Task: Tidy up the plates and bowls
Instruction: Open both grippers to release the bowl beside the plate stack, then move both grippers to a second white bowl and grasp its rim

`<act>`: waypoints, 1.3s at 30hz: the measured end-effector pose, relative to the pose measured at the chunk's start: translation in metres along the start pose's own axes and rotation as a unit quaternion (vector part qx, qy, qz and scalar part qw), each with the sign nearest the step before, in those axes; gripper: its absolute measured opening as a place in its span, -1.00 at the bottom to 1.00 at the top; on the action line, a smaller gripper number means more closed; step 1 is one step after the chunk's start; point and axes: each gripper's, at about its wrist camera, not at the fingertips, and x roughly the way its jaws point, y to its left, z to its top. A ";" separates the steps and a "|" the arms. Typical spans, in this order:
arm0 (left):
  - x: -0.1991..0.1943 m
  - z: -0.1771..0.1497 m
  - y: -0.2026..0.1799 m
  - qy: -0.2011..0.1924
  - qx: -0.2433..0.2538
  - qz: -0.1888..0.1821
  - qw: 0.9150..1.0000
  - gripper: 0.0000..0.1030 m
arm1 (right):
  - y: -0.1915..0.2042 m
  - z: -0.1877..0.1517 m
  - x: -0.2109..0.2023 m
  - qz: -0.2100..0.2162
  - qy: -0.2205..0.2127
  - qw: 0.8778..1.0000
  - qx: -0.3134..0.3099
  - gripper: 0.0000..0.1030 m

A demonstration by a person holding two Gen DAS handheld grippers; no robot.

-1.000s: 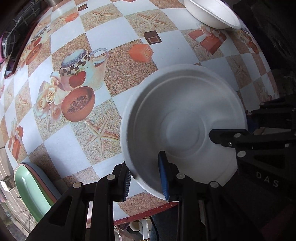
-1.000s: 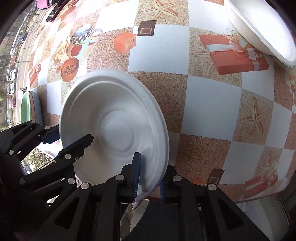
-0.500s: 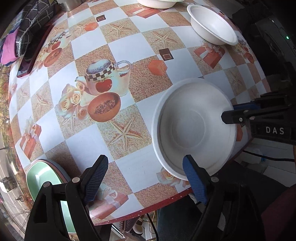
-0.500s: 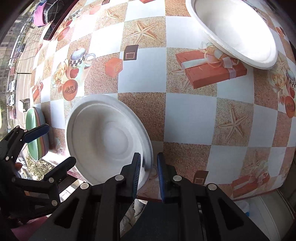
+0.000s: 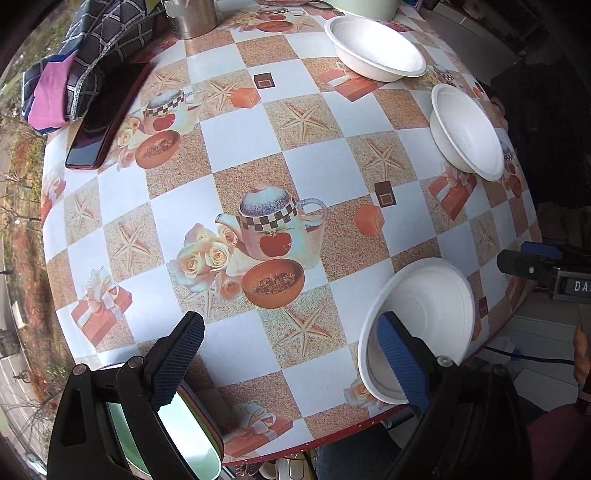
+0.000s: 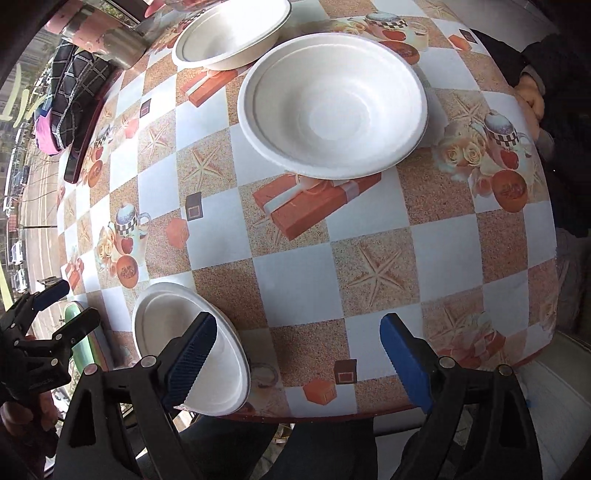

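Observation:
A white paper bowl (image 5: 424, 314) (image 6: 166, 321) rests on the patterned table near its front edge, with nothing holding it. Above it my left gripper (image 5: 290, 363) has its jaws opening wide, and nothing is pressed between the blue pads; the right pad only overlaps the bowl in this view. My right gripper (image 6: 297, 363) is also opening and empty, with the bowl under its left finger. Each gripper shows in the other's view: right gripper (image 5: 532, 258), left gripper (image 6: 70, 306). Two more white bowls (image 5: 465, 129) (image 5: 376, 48) stand farther back; the nearer one (image 6: 332, 103) looks large in the right wrist view.
A stack of green and coloured plates (image 5: 184, 443) (image 6: 79, 339) sits at the front left edge. A dark phone (image 5: 107, 122), a folded checked cloth (image 5: 85, 55) and a metal cup (image 5: 192, 14) lie at the back left. A person's hand (image 6: 532, 96) rests at the far right.
Both grippers were shut on the white bowl's rim; they have let go, opened wide and risen. The bowl now sits on the table near the front edge.

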 end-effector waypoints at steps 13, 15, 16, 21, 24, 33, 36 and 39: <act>0.009 0.076 -0.055 -0.021 0.079 0.028 0.996 0.86 | -0.070 0.032 -0.007 -0.021 -0.022 0.995 0.091 0.77; 0.010 0.087 -0.070 -0.020 0.087 0.026 0.996 0.86 | -0.074 0.039 -0.008 -0.021 -0.027 0.995 0.094 0.77; 0.012 0.092 -0.077 -0.018 0.089 0.025 0.996 0.86 | -0.076 0.042 -0.009 -0.022 -0.029 0.995 0.094 0.77; 0.021 0.117 -0.103 -0.013 0.072 0.013 0.997 0.86 | -0.086 0.065 -0.012 -0.032 -0.040 0.995 0.087 0.77; 0.026 0.132 -0.115 -0.010 0.056 0.005 0.998 0.86 | -0.090 0.079 -0.012 -0.033 -0.044 0.995 0.083 0.77; 0.050 0.161 -0.140 -0.005 0.045 0.020 0.999 0.86 | -0.105 0.109 0.004 -0.024 -0.035 0.996 0.077 0.77; 0.062 0.170 -0.145 0.005 0.039 0.033 0.999 0.86 | -0.107 0.116 0.010 -0.020 -0.030 0.997 0.073 0.77; 0.072 0.179 -0.148 0.010 0.028 0.039 0.999 0.83 | -0.104 0.126 0.018 -0.019 -0.026 0.998 0.062 0.77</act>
